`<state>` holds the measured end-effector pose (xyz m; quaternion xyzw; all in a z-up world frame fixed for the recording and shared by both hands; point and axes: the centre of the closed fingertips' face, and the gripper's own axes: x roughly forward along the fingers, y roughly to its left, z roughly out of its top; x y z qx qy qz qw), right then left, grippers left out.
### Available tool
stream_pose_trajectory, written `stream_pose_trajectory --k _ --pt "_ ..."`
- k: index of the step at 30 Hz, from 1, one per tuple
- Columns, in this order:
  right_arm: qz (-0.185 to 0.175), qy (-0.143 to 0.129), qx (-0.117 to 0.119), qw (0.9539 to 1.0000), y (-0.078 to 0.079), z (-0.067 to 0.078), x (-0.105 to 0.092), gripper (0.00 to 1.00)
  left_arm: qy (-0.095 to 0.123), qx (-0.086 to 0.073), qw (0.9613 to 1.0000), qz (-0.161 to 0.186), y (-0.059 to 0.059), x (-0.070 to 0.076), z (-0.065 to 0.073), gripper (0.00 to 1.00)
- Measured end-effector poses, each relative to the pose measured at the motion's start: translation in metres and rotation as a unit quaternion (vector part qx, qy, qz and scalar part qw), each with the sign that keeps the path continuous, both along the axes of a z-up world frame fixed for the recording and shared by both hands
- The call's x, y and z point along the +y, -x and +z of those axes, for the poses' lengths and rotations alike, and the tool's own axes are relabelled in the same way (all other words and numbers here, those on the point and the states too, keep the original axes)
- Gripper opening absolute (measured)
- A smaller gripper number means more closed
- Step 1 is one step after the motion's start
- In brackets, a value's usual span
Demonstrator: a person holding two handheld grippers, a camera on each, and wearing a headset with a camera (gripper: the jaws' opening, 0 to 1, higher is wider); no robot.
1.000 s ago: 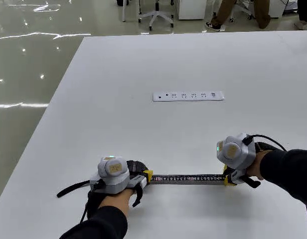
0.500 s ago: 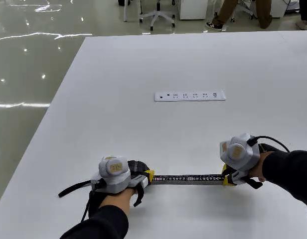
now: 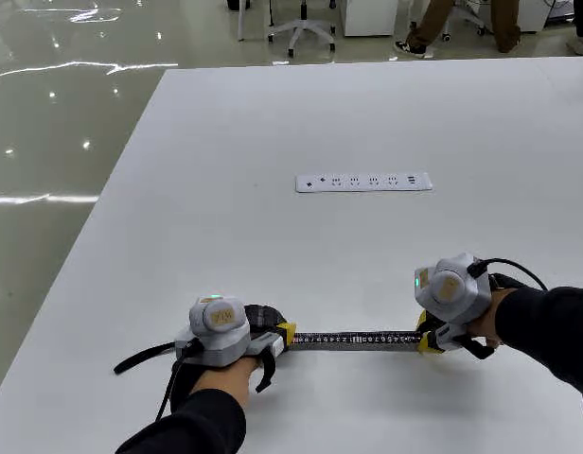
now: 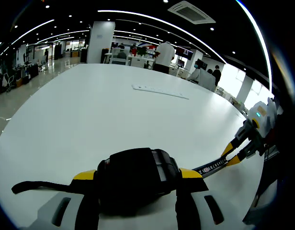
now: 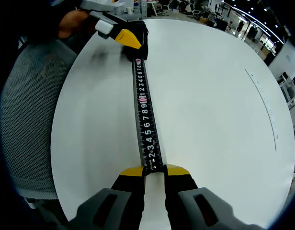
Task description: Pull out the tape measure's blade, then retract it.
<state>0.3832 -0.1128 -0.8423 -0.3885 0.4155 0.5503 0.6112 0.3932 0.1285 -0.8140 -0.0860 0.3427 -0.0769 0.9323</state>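
Head view: the tape measure case [image 3: 261,320] is clamped by the left gripper [image 3: 277,338]; the extended blade [image 3: 358,338] is pinched at its tip by the right gripper [image 3: 426,342].

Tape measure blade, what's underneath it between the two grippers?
Bare white table lies under the blade. Its tip is hidden between the shut jaws of the right gripper, so the hook cannot be seen.

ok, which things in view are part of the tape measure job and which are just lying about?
In the job: tape measure case clamped in the left gripper; blade drawn out, tip pinched by the right gripper.
Lying about: power strip farther up the table; office chair on the floor beyond.
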Motion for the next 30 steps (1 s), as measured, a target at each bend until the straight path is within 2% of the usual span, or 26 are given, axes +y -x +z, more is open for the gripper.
stream_pose_trajectory --k 21,25,30 --pt "-0.005 0.001 -0.005 1.0 -0.001 0.001 0.017 0.1 0.002 0.003 1.0 -0.001 0.0 -0.001 0.0 0.6" --pt "-0.01 -0.015 -0.006 0.9998 -0.002 0.0 0.026 0.1 0.002 0.003 1.0 -0.002 0.0 -0.001 0.0 0.6" --pt "-0.009 -0.02 -0.004 0.9998 -0.003 -0.004 0.038 0.1 0.002 0.003 1.0 -0.002 0.0 -0.001 0.0 0.6"
